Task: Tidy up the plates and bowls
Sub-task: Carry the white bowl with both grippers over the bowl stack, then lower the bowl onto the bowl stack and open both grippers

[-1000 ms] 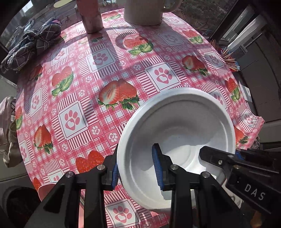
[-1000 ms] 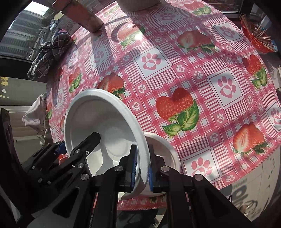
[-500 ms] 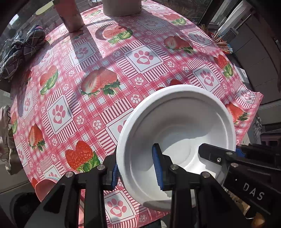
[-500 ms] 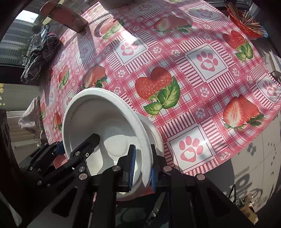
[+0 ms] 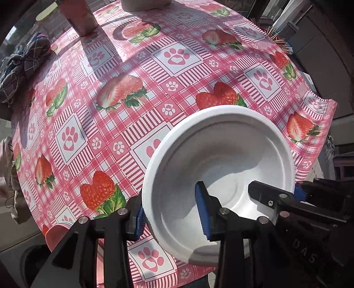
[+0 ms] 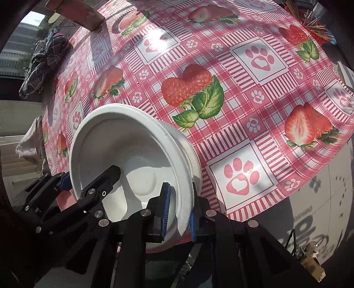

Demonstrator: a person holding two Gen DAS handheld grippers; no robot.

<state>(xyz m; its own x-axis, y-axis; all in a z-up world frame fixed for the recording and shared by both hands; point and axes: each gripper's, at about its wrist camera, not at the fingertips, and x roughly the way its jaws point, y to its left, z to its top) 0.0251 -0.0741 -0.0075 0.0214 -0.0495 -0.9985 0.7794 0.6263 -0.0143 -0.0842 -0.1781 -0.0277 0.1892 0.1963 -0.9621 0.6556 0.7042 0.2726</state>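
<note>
A white foam bowl (image 5: 221, 159) is held tilted above the near edge of the table, and both grippers grip its rim. My left gripper (image 5: 170, 215) is shut on the bowl's left rim, one blue pad inside and one outside. My right gripper (image 6: 178, 212) is shut on the bowl's right rim (image 6: 183, 177); here the bowl (image 6: 115, 144) looks like two nested bowls. A pink plate (image 5: 57, 234) lies at the table's near left edge, mostly hidden behind my left gripper.
The round table has a pink strawberry and paw-print cloth (image 5: 177, 55). A brown cup (image 5: 79, 15) and a white container (image 5: 143, 4) stand at the far side. A dark checked cloth bundle (image 5: 20, 64) lies far left. A toothpick holder (image 6: 309, 24) stands far right.
Both grippers have carried the bowl back towards the near edge of the table and lifted it; the far objects have slid up and away. Both grips are unchanged.
</note>
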